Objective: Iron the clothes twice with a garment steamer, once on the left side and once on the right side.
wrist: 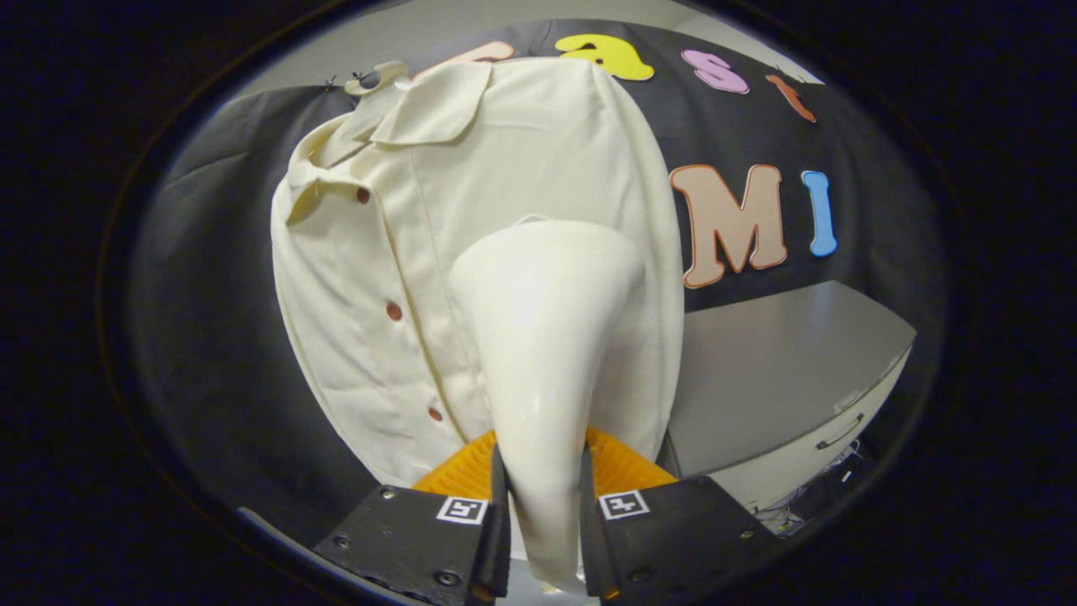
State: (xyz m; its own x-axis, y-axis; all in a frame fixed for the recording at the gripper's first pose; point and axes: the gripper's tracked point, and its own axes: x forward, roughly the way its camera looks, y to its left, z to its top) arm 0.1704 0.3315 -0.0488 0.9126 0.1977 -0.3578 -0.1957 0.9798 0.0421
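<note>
Tool [543,505] clamped on garment steamer [547,337], its head against hanging shirt [379,278]

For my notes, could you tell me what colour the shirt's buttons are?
Reddish-brown buttons on the cream shirt, clearest in the gripper view.

I count one gripper [543,513], two fingers [421,530], both clamped on one steamer [547,337]. I count one shirt [421,252] on booth wall. Three buttons [394,310] visible down shirt front; can't tell if more hidden behind steamer. One collar [437,105], one hanger [374,80]. One cabinet [782,370] beside shirt, one handle [840,432] on its front edge.
</note>
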